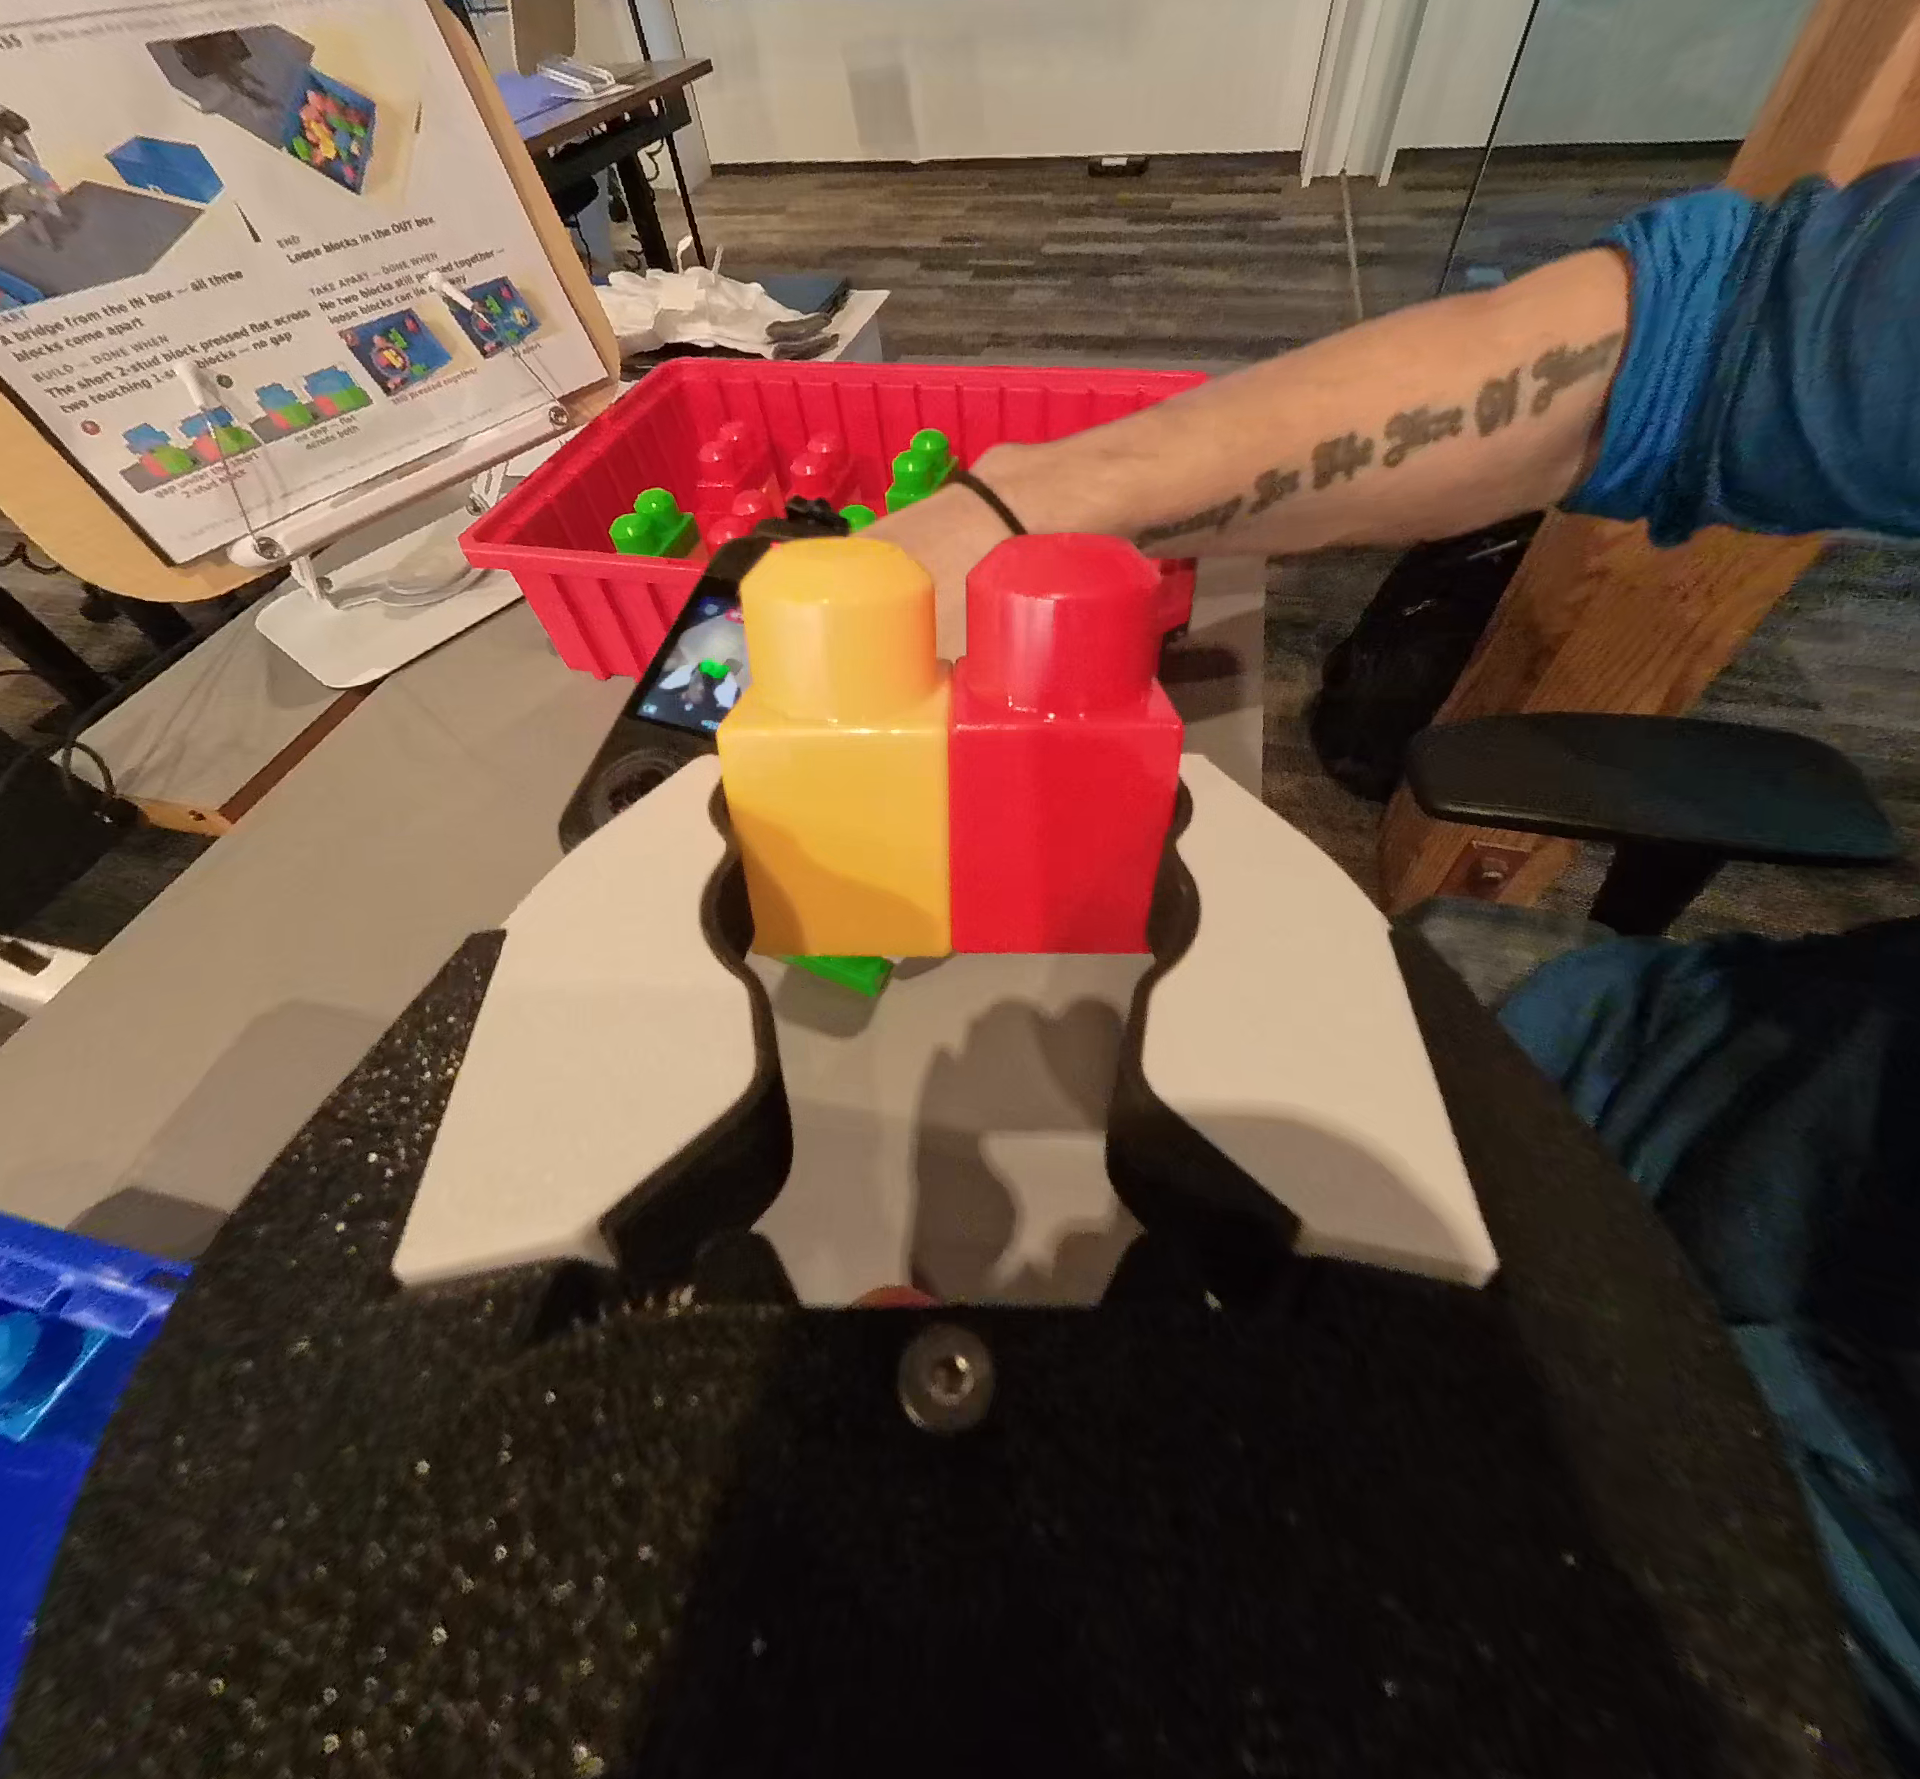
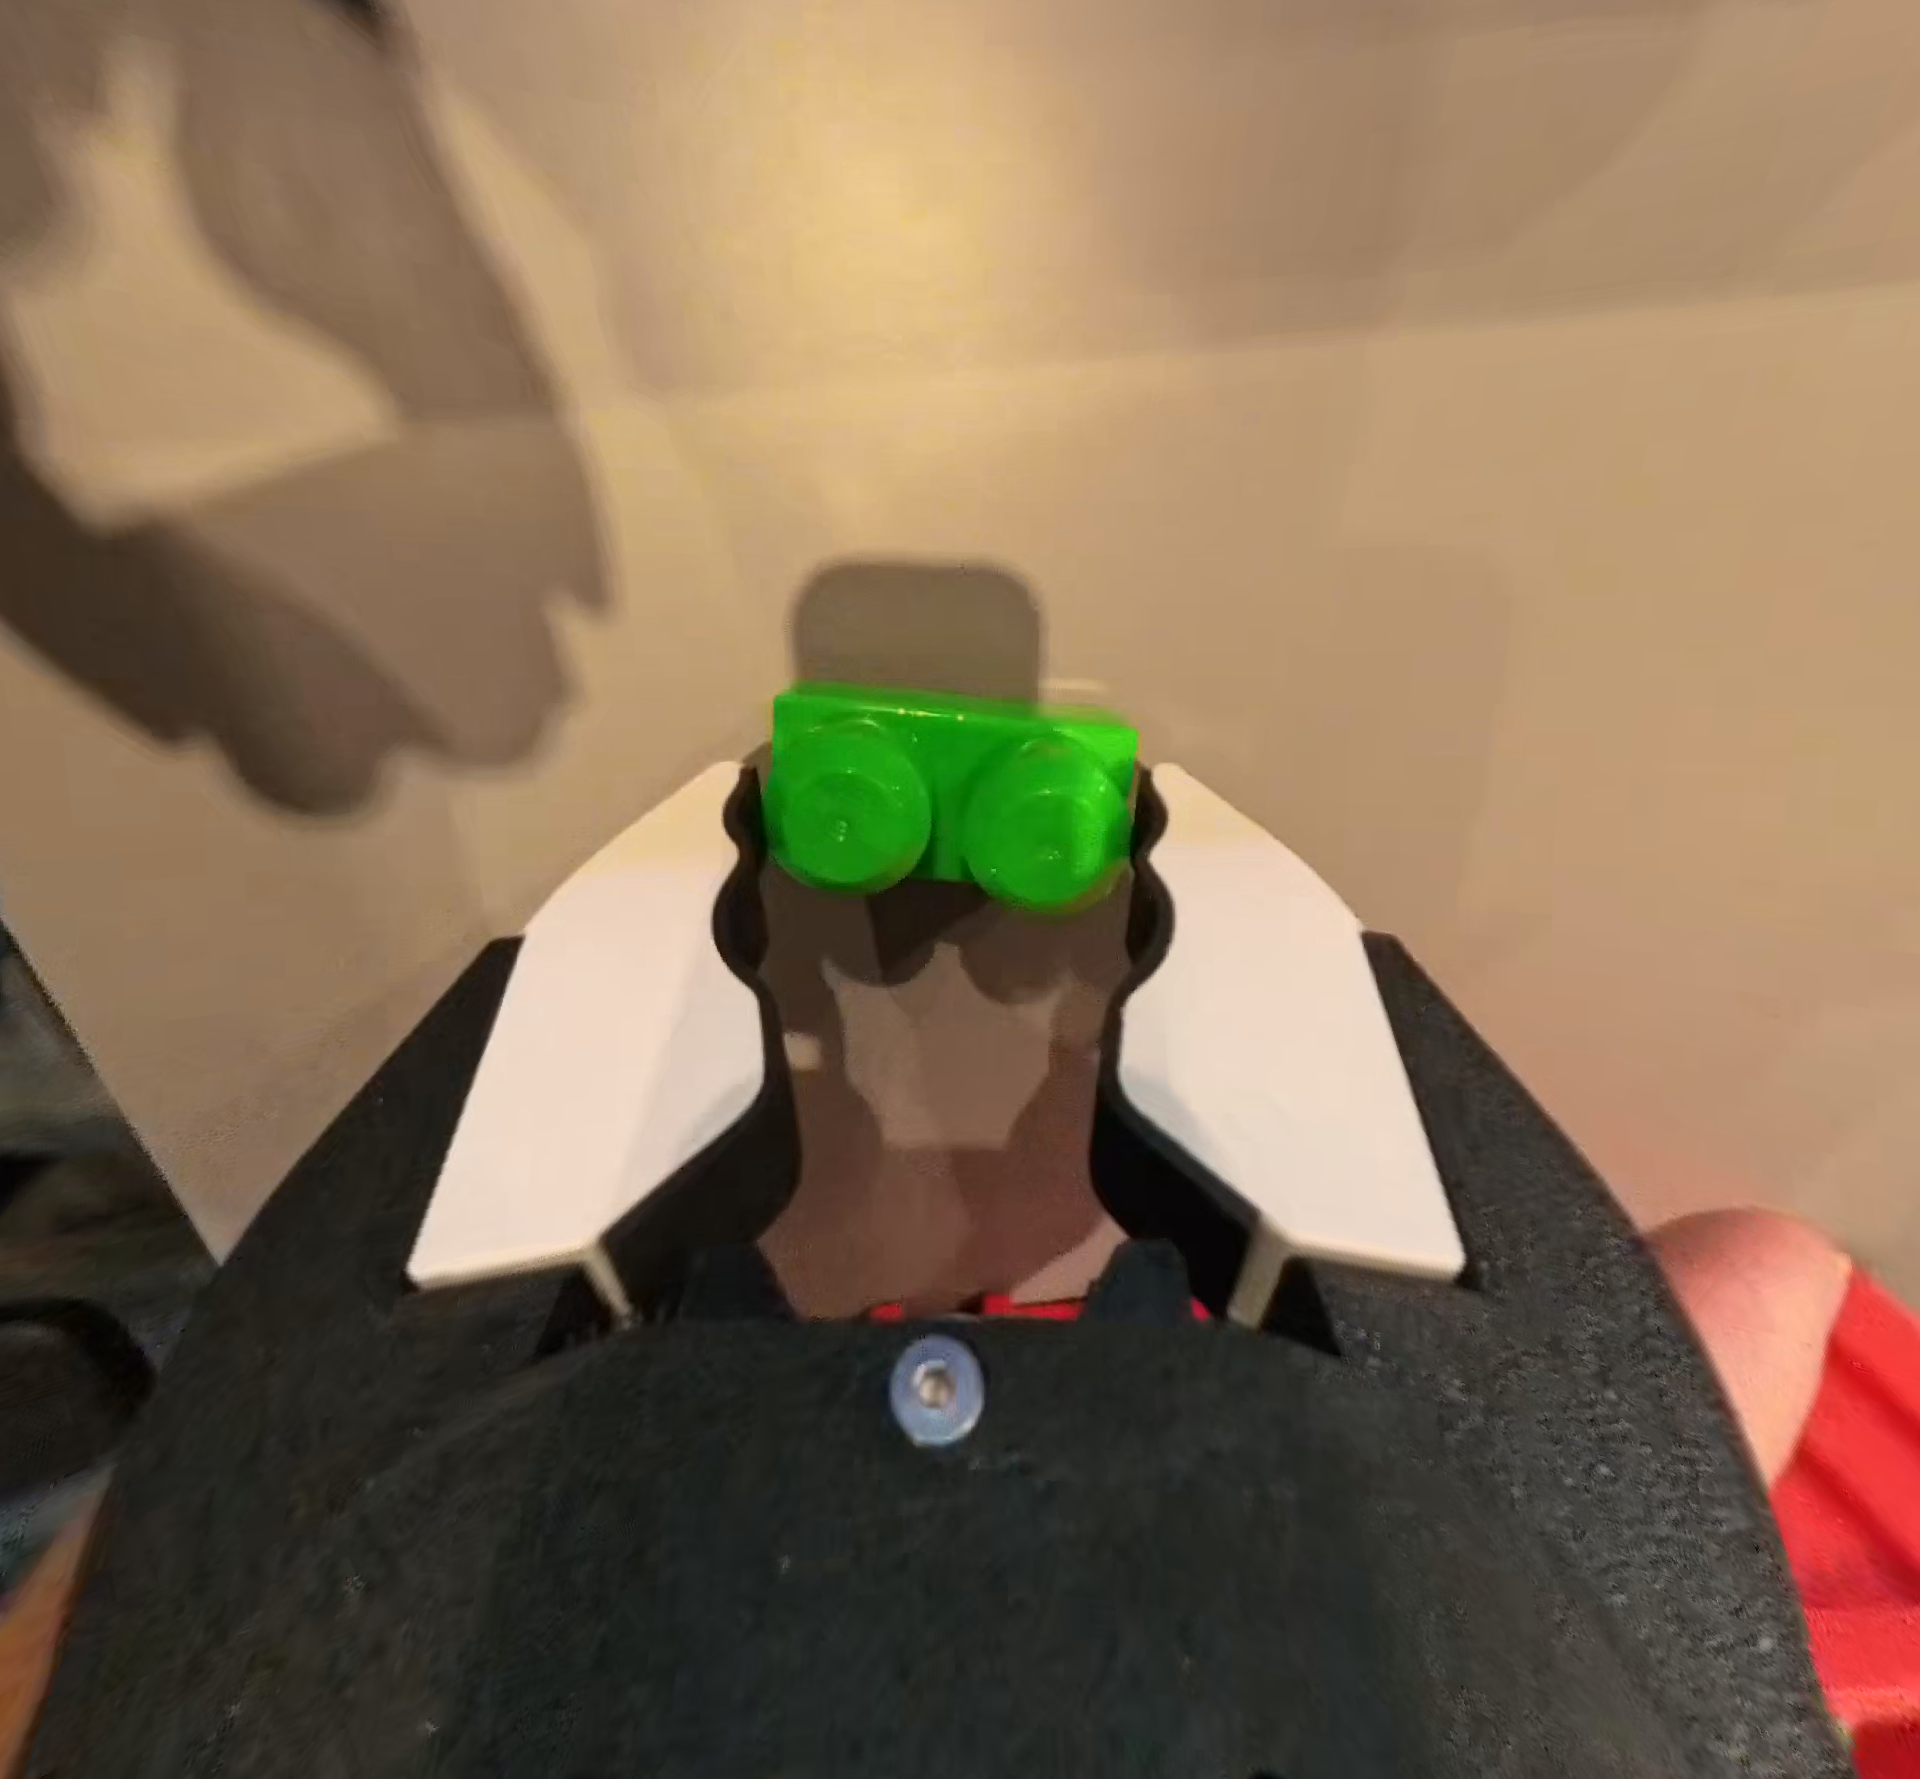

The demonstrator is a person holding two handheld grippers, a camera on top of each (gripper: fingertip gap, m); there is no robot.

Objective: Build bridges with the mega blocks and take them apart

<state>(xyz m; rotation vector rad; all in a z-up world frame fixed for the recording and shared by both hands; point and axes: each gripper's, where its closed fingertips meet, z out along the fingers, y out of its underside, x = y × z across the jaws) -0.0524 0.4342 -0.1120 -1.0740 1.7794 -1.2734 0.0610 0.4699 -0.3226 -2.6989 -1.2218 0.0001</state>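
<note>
My left gripper [image 1: 951, 846] is shut on a yellow one-stud block [image 1: 836, 773] and a red one-stud block [image 1: 1060, 773]. They stand side by side, touching, studs up, above the grey table [image 1: 364, 898]. A sliver of a green block [image 1: 836, 971] shows just under the yellow one. My right gripper [image 2: 940, 815] is shut on a green two-stud block [image 2: 945, 794], its studs facing the camera, over the table top; that view is blurred. In the left wrist view the right gripper's black body and small screen [image 1: 686, 669] sit just behind the yellow block, held by a person's bare forearm [image 1: 1351, 441].
A red bin [image 1: 582, 586] with several red and green blocks stands behind the grippers. A blue bin's corner [image 1: 62, 1334] is at the near left. An instruction board [image 1: 260, 223] stands at the left. A black chair armrest [image 1: 1642, 784] is off the table's right edge. Some 25 cm of space lies between my two pairs of fingers.
</note>
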